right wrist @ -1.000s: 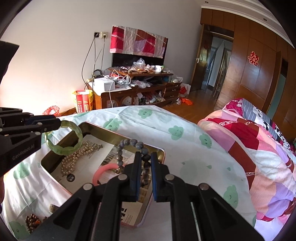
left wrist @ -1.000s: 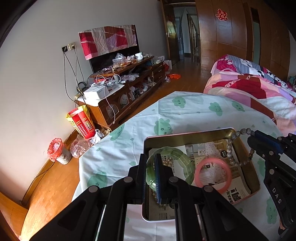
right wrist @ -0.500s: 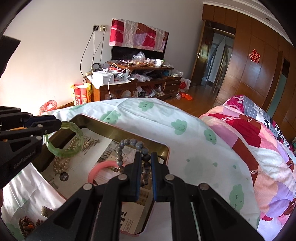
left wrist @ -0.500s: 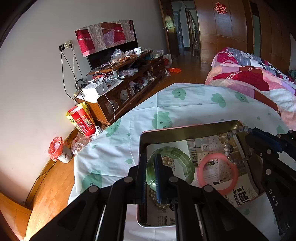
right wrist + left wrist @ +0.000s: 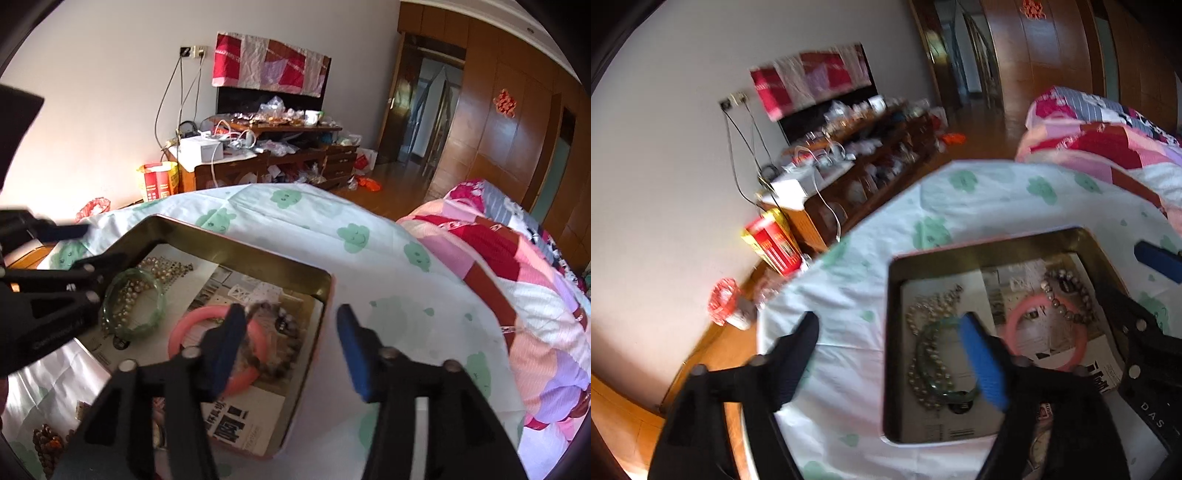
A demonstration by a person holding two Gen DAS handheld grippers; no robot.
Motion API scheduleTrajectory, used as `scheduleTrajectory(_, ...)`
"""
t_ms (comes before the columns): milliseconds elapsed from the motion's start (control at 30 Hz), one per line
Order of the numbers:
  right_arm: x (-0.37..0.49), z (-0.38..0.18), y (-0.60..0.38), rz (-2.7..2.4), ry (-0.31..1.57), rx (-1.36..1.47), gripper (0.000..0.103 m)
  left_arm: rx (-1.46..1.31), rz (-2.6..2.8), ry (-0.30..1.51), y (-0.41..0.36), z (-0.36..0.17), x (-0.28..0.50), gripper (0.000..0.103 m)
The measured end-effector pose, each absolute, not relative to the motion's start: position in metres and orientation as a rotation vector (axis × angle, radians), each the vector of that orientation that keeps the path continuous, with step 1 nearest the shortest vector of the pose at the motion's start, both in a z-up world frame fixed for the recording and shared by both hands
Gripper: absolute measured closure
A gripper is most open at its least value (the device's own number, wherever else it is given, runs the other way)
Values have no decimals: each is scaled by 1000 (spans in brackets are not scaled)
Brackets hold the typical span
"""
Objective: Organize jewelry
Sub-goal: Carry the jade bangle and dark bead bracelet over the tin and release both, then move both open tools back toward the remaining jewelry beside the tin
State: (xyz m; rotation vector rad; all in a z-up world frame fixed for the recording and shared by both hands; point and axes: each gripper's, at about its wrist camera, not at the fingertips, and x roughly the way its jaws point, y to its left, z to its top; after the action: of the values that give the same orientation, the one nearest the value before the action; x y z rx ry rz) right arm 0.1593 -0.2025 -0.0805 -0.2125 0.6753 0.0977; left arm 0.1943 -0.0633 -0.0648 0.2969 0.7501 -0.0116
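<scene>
A gold tin tray [image 5: 964, 251] [image 5: 258, 256] lined with newspaper sits on the green-patterned sheet. My left gripper [image 5: 890, 354] [image 5: 92, 247] hangs over its left side with its jaws opening and nothing between them. The green bangle [image 5: 936, 373] [image 5: 133, 304] lies in the tray on a pearl necklace [image 5: 923, 314]. My right gripper [image 5: 291, 343] [image 5: 1137, 280] is over the tray's right side, jaws also opening and empty. The grey bead bracelet [image 5: 1067, 295] [image 5: 273, 328], blurred in the right wrist view, rests across the pink bangle [image 5: 1049, 334] [image 5: 184, 332] in the tray.
A brown bead bracelet [image 5: 44, 443] lies on the sheet by the tray's near left corner. A folded patchwork quilt [image 5: 517, 280] lies on the right. Beyond the bed stand a cluttered wooden TV cabinet [image 5: 266, 147] and a red and yellow box [image 5: 772, 240] on the floor.
Both grippers have opened. The green bangle left the left jaws and now lies on the pearls; the grey bead bracelet left the right jaws and lies on the pink bangle.
</scene>
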Motion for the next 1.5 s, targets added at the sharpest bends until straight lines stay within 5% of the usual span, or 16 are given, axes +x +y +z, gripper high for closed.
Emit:
scheduleTrajectory(833,26,-100,-195,145,695,-205,49,221,13,839,-27,-90,43,23)
scheduleTrajectory(1200,25,-129,-167,232,768,-283,84,233,-76,893,-45,-113,45,23)
scheduleTrajectory(1333,25,-132,-162,239,786,-312,83,235,-88,885,-46,-114,46,23)
scheduleTrajectory(1433,24,-134,-160,252,789,-319,86,217,-130,888,-46,-113,44,38)
scheduleTrajectory(1500,25,-133,-163,255,788,-302,90,224,-168,888,-51,-112,41,71)
